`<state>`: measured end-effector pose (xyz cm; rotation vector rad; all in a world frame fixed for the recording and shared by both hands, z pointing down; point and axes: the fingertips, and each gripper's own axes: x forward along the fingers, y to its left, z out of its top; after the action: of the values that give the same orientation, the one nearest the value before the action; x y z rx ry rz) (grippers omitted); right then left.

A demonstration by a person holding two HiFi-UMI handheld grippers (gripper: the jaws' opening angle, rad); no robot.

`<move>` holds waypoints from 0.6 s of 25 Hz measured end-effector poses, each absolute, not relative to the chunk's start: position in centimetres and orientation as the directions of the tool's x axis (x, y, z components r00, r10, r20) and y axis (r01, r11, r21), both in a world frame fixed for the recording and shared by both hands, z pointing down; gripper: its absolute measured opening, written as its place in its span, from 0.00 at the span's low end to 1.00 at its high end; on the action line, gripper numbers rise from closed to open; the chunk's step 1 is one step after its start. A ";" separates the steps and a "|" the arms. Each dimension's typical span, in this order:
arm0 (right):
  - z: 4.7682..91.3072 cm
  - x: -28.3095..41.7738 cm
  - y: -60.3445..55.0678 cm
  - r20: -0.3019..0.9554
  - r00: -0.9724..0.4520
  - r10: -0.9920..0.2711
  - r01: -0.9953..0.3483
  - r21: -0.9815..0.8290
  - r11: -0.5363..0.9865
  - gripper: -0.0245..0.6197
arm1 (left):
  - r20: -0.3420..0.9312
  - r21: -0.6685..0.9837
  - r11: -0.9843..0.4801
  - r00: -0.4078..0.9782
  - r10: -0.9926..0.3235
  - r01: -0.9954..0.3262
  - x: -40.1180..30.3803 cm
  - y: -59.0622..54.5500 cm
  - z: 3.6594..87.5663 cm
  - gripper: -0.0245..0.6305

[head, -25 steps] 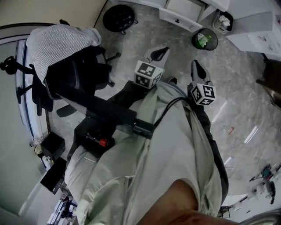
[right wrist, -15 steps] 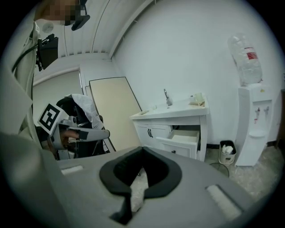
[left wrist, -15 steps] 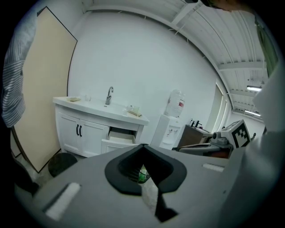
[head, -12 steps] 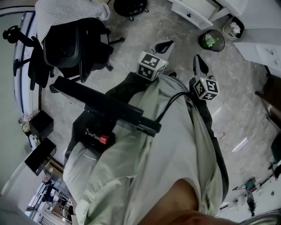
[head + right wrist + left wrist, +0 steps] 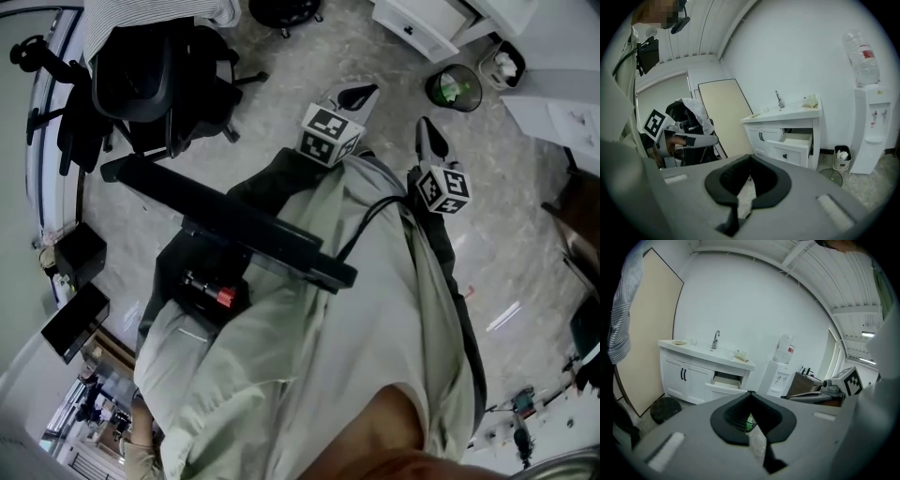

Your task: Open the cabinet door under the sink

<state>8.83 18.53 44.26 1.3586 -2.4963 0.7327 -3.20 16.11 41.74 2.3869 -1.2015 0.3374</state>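
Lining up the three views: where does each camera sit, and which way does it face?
Head view: on the head, looking steeply down; shirt, left gripper, right gripper over floor.
Left gripper view: along its shut jaws toward the sink cabinet.
Right gripper view: along its shut jaws, same cabinet.
Shared: both gripper views show the cabinet, open drawer, and the other gripper.

Left tongs (image 5: pixel 360 94), right tongs (image 5: pixel 427 131) over floor (image 5: pixel 511 234)

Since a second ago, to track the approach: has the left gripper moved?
Yes. The left gripper has moved up the head view, toward the bin's level.
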 end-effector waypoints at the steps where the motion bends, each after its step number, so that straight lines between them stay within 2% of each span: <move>1: 44.3 9.0 18.6 0.403 -0.556 -0.727 -0.829 -0.326 0.454 0.04 | 0.403 0.278 -0.524 0.593 -0.697 -0.805 -3.0 16.1 41.8 0.05; 15: 42.6 14.1 21.9 0.390 -0.520 -0.760 -0.849 -0.333 0.411 0.04 | 0.402 0.273 -0.569 0.629 -0.666 -0.776 2.1 18.5 40.3 0.05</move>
<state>14.11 21.89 42.63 1.4330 -2.4849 0.7452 2.14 18.47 40.27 2.4292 -1.1403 0.3544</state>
